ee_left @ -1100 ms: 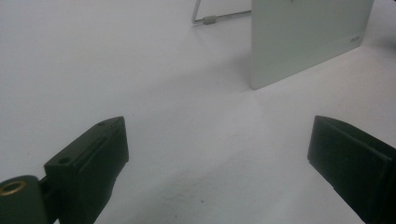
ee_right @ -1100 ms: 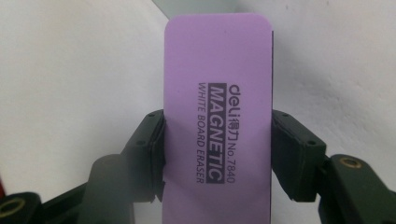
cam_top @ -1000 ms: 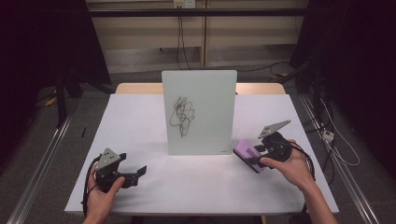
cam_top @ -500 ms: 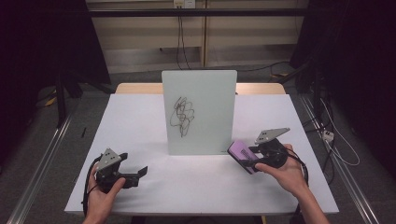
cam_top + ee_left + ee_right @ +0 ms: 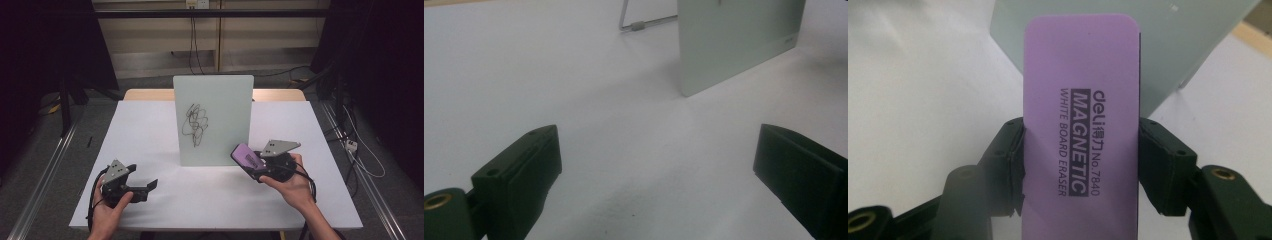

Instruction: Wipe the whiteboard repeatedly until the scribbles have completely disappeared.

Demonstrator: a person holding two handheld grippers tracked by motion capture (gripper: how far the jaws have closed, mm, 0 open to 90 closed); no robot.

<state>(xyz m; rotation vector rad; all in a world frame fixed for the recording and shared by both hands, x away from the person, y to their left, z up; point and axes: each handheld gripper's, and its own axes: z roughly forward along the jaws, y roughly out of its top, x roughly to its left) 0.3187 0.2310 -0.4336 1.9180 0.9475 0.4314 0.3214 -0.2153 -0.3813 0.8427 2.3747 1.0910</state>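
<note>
A small whiteboard [image 5: 212,120] stands upright mid-table with a black scribble [image 5: 195,123] on its face. My right gripper [image 5: 252,162] is shut on a purple whiteboard eraser [image 5: 247,156], held just off the board's lower right corner. In the right gripper view the eraser [image 5: 1082,125] sits squeezed between both jaws, with the board [image 5: 1168,45] close behind it. My left gripper [image 5: 145,187] rests open near the front left of the table, nothing between its jaws. In the left gripper view the board's lower corner [image 5: 734,45] stands farther off.
The white table [image 5: 150,130] has bare surface left of the board and along its front edge. A wire stand [image 5: 644,22] props the board from behind. Dark floor, rails and cables surround the table.
My right gripper has carried the eraser leftward toward the board's lower right corner. The left gripper has kept still.
</note>
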